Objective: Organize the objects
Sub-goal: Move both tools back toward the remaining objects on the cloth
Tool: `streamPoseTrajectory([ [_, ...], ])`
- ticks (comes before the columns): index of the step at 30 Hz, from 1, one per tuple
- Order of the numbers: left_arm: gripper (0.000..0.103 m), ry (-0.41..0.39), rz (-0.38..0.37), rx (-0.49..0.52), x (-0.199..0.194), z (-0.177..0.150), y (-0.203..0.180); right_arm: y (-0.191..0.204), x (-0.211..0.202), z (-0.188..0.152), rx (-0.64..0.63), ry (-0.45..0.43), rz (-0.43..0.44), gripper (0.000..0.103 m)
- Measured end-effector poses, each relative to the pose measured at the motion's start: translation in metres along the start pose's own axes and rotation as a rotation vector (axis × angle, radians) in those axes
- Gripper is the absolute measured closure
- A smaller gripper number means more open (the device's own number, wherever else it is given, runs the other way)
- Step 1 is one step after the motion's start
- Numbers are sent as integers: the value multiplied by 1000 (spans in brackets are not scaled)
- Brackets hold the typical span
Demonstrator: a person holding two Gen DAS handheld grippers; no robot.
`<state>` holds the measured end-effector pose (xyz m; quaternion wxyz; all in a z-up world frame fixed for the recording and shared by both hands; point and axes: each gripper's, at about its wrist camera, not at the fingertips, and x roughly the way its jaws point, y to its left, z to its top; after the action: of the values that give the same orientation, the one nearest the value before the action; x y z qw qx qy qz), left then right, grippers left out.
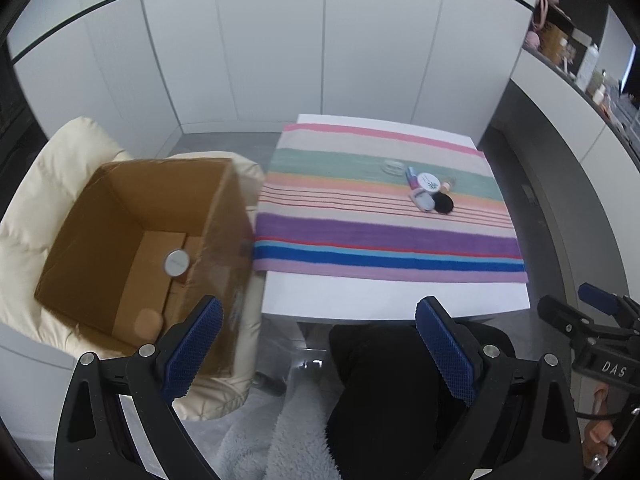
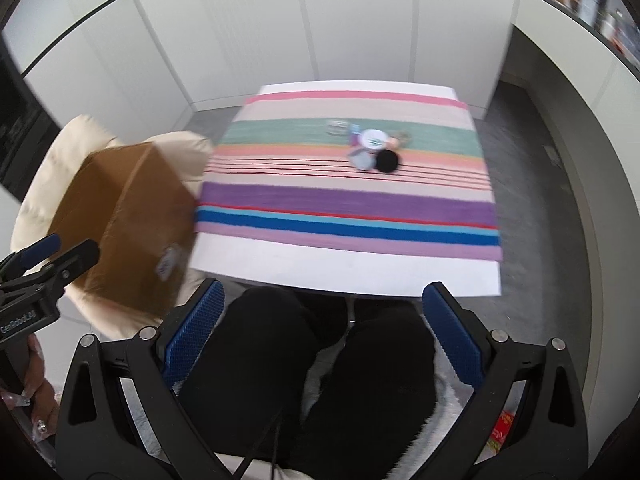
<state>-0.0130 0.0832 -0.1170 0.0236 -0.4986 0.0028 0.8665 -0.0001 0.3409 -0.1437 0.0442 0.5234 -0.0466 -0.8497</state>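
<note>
- The left gripper (image 1: pixel 318 346) is spread wide with nothing between its blue fingers; it hangs over the person's dark-clad lap, short of the near edge of the white table (image 1: pixel 392 300).
- Just ahead and left of it sits an open cardboard box (image 1: pixel 132 200), resting on a cream padded chair (image 1: pixel 48 184). Only the left wrist view looks down into the box: a round silver-topped jar (image 1: pixel 176 263) stands on the box floor and a tan round item (image 1: pixel 149 322) lies in the near corner.
- Farther ahead and to the right, a striped cloth (image 1: pixel 380 236) covers most of the table. On its green and peach bands lies a tight cluster of small things: a white round lid with a leaf print (image 1: pixel 429 182), a black round item (image 1: pixel 444 203), a pale blue item (image 1: pixel 425 201) and a clear glass jar (image 1: pixel 393 167).
- The right gripper (image 2: pixel 322 330) is likewise wide open and empty, held above both knees, in front of the table edge.
- From the right wrist view the box (image 2: pixel 132 216) shows only its outer walls, ahead and left; its contents are hidden, and the frame is motion-blurred.
- The cluster appears straight ahead there, with the black item (image 2: pixel 387 161) nearest.
- Each view catches the other gripper at its edge: the right one (image 1: pixel 600 312) at far right, the left one (image 2: pixel 48 256) at far left above a hand (image 2: pixel 38 392).
</note>
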Motion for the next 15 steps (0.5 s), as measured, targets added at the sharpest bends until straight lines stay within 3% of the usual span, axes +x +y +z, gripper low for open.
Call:
streamPoseTrajectory([
  [8, 5, 41, -35, 34, 38, 26, -28, -55, 29, 9, 99, 30, -55, 2],
  [15, 5, 50, -38, 71, 83, 55, -54, -89, 73, 38, 125, 38, -87, 2],
])
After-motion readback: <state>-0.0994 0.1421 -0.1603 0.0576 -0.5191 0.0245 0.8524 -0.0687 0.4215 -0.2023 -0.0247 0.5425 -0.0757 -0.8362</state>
